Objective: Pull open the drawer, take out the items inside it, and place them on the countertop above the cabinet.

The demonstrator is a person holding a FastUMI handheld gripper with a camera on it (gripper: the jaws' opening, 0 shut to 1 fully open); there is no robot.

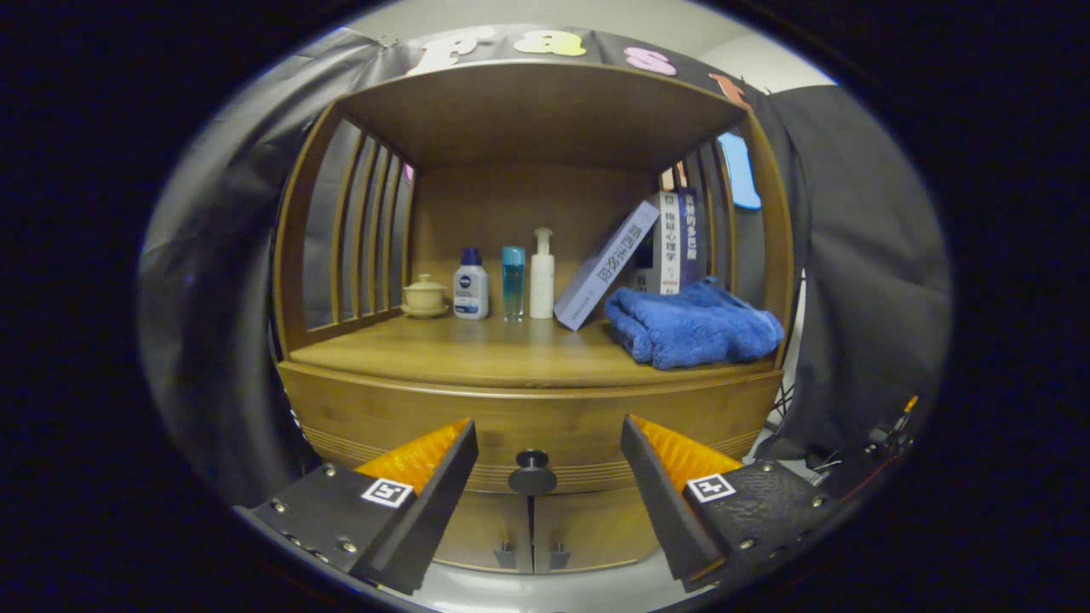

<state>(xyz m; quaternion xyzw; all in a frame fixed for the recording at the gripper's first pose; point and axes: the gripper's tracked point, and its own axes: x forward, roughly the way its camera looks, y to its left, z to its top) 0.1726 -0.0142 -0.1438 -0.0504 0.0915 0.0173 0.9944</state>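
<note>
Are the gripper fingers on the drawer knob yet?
Apart. The gripper view shows the open gripper with drawer knob between its fingers, clear gaps both sides.

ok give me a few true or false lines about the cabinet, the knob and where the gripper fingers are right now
1. The drawer is pulled open. False: its front sits flush and closed.
2. The gripper is open, its fingers spread either side of the black knob. True.
3. The fingers press on the knob. False: there is a gap on both sides.
4. A blue towel lies on the countertop at the right. True.
5. The white pump bottle lies on its side. False: it stands upright beside a teal bottle.
6. One book leans tilted against upright books. True.
</note>
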